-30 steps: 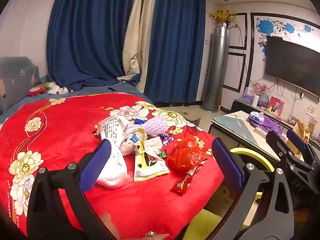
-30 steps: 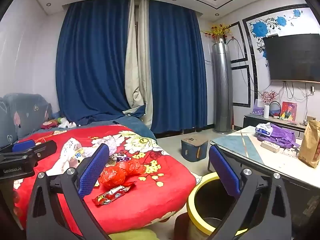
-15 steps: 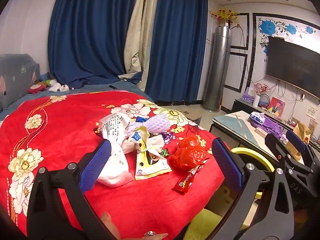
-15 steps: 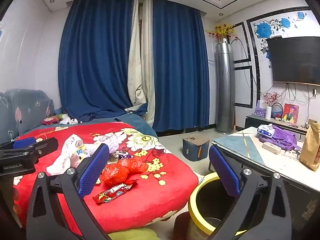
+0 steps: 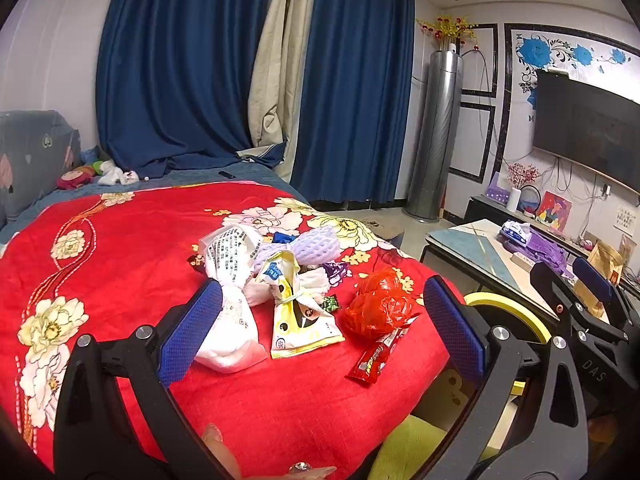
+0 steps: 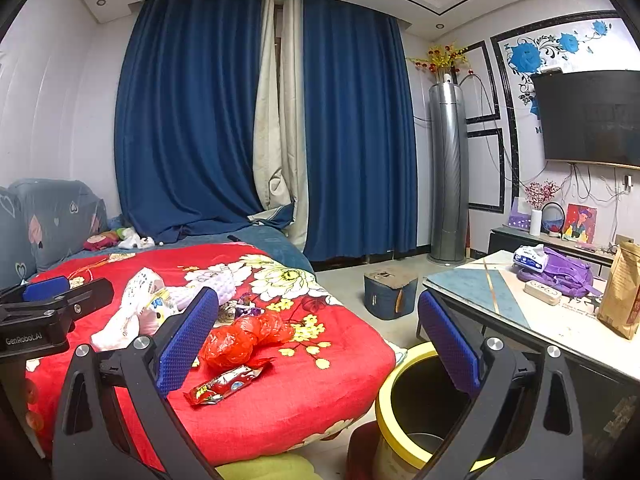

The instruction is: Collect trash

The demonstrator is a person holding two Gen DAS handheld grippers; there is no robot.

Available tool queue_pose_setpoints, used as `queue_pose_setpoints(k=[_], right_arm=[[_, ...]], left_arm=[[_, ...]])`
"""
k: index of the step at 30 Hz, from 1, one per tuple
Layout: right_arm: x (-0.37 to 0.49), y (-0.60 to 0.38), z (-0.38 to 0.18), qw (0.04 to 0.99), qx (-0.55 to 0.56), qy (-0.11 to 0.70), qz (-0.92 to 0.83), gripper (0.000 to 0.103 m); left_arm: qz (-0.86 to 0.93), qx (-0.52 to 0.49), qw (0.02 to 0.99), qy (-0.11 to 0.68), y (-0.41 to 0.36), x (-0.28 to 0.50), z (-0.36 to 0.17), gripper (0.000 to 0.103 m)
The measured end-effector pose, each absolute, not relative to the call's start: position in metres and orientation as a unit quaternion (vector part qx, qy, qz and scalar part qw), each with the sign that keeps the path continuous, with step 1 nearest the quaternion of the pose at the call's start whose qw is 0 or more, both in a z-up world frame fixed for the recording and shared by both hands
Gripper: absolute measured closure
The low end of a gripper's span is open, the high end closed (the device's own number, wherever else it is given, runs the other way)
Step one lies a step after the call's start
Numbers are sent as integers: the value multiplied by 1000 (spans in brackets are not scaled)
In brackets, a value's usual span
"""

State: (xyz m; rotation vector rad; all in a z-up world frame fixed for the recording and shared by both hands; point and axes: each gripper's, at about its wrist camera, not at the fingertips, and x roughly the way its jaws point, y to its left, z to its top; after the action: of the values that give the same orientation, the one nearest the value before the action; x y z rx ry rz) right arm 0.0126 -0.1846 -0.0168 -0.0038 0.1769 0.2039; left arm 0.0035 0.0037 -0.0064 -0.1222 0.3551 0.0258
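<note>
Both claws released, empty: left gripper (image 5: pixel 320 330) above trash pile (image 5: pixel 280 280); right gripper (image 6: pixel 320 340) between bed edge (image 6: pixel 360 392), bin (image 6: pixel 400 400)

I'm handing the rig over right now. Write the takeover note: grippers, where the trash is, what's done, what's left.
Left gripper: open, empty, above the bed's near edge, aimed at the trash pile.
Right gripper: open, empty, between the bed and the bin.
Trash, all on the red blanket: white printed bag, yellow wrapper, crumpled red plastic bag, red snack-bar wrapper nearest the edge, small candy wrappers.
Yellow-rimmed bin stands on the floor beside the bed; its visible inside looks empty.
Done: nothing visibly collected.
Left: pick up every piece and drop it in the bin.
</note>
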Motion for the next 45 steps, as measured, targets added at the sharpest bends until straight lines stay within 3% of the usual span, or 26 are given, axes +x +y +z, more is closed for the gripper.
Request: queue_pose_setpoints(k=[36,45], right_arm=[[13,-183,-16,991,-1,89,102,6],[11,-156,-15,977,-50,94,182,6]], left_arm=[[12,-61,982,178,4,2,-8,11],[43,-85,976,198,28,7,-13,11]])
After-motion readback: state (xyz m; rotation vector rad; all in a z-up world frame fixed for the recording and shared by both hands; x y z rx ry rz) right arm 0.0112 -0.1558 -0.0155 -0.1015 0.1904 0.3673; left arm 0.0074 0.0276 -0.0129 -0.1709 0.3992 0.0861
